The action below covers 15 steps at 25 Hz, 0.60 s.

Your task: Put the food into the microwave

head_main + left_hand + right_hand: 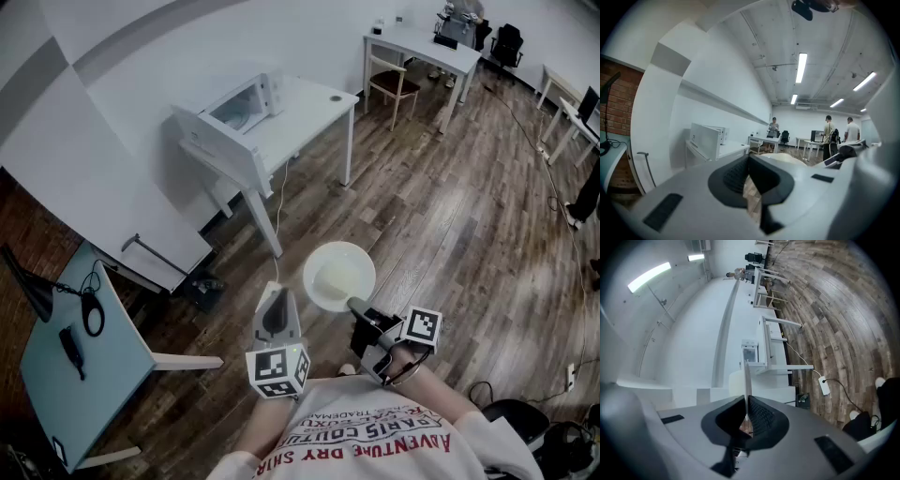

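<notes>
A white plate (pixel 338 275) with pale food on it hangs over the wooden floor, and my right gripper (pixel 356 307) is shut on its near rim. In the right gripper view the plate (pixel 746 376) shows edge-on between the pads of the right gripper (pixel 746 405). My left gripper (pixel 275 305) is beside the plate on the left, shut and holding nothing; the left gripper (pixel 749 161) sees the plate (pixel 783 158) just past its tip. The white microwave (pixel 239 111) stands on a white table (pixel 314 103) ahead, with its door (pixel 220 155) folded down. The microwave (pixel 707 138) is also in the left gripper view.
A teal desk (pixel 47 380) with black cables is at the lower left, and a white panel (pixel 84 178) lies along the wall. More tables and a chair (pixel 394 84) stand farther back. Several people (pixel 829 136) stand across the room. A power strip (pixel 824 385) lies on the floor.
</notes>
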### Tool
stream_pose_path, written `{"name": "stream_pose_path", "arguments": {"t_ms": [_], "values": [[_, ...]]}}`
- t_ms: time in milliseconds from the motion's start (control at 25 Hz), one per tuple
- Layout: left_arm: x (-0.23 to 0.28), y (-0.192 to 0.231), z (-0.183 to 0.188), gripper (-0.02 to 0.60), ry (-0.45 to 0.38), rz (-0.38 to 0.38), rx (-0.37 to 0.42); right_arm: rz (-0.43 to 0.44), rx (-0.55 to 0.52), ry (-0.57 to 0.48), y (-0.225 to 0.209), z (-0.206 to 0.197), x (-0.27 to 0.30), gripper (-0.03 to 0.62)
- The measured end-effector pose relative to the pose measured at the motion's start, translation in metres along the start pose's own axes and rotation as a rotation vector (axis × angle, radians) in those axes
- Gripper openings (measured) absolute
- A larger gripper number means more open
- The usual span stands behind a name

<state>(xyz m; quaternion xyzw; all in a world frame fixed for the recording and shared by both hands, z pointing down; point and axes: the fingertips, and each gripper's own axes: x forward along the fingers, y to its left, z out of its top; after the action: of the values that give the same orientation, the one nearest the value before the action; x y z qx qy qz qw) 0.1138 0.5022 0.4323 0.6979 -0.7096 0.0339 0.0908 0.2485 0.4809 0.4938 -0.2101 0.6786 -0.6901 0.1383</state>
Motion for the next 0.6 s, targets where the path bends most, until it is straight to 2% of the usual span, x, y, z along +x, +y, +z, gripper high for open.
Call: {"name": "stream_pose_path", "arguments": {"t_ms": [600], "values": [[0.03,-0.015,-0.005,0.006,0.023,-0.009,0.007,-0.013,0.012,0.006,-0.007,0.027,-0.001,0.023]]}}
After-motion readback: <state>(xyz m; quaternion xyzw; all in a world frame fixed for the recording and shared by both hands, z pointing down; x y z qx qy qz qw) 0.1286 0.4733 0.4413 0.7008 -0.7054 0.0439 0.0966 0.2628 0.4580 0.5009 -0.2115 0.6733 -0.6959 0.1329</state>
